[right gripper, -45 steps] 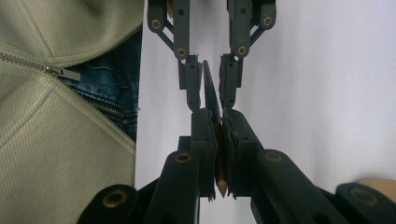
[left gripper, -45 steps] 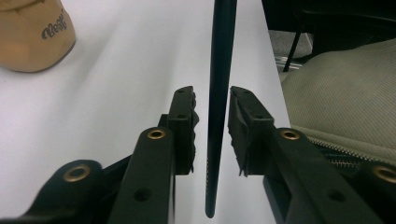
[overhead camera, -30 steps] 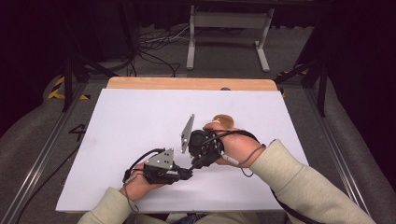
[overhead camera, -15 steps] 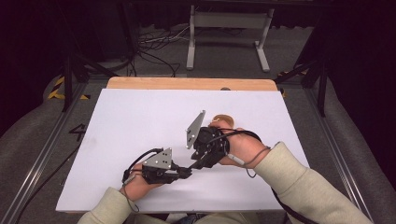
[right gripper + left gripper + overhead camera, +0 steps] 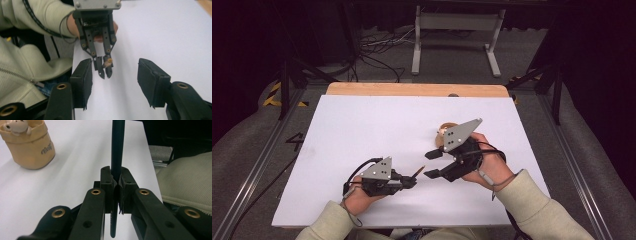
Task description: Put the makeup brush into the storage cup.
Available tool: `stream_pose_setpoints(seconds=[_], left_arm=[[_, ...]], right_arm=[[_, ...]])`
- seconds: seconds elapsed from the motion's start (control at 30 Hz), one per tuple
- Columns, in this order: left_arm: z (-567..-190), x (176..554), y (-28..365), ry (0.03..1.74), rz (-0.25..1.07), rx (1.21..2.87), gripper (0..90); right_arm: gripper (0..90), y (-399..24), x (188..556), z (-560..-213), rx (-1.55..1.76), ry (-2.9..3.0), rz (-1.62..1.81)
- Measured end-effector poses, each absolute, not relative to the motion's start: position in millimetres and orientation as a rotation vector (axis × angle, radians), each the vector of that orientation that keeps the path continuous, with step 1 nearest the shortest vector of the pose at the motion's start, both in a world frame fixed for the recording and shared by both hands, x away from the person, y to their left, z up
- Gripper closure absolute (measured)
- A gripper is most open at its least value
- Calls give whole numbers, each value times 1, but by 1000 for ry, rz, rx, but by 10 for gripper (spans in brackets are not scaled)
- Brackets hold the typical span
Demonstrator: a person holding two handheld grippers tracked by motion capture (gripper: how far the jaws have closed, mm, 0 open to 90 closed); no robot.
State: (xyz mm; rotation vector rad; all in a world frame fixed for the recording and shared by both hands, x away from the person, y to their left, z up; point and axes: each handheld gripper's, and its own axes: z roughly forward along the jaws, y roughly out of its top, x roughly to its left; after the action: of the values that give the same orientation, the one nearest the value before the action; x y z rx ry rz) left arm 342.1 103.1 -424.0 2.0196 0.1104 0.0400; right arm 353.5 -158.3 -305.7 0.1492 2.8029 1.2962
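Note:
A dark pencil (image 5: 117, 145) with a tan tip (image 5: 419, 171) sticks out of my left gripper (image 5: 409, 181), which is shut on it low over the white table (image 5: 362, 125). In the left gripper view the pads (image 5: 107, 182) clamp the pencil shaft. My right gripper (image 5: 432, 164) hovers just right of the pencil tip, and its jaws have just been opening with nothing between them. The right gripper view looks past its own spread pads (image 5: 82, 82) at the left gripper (image 5: 105, 71) and the pencil end (image 5: 108, 60).
A tan pouch (image 5: 444, 131) with a small figure on top stands behind the right gripper, and is seen close in the left gripper view (image 5: 30, 145). A wooden strip (image 5: 412, 89) edges the table's far side. A pale sleeve (image 5: 187, 182) lies at the near edge.
The right gripper has pulled away to the right from the left gripper's tip and its jaws have spread. The left gripper has stayed put with the pencil.

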Motion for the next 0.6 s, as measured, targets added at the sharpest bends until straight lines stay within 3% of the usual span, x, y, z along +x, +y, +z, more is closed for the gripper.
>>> stream_pose_setpoints(seconds=[0.23, 0.6], left_arm=[[-421, 340, 105, 79, 28, 1918, 842], [-420, 341, 103, 88, 32, 1877, 841]], right_arm=[[463, -177, 347, -327, 186, 2668, 1531], [372, -187, 341, -350, 176, 2433, 1771]])
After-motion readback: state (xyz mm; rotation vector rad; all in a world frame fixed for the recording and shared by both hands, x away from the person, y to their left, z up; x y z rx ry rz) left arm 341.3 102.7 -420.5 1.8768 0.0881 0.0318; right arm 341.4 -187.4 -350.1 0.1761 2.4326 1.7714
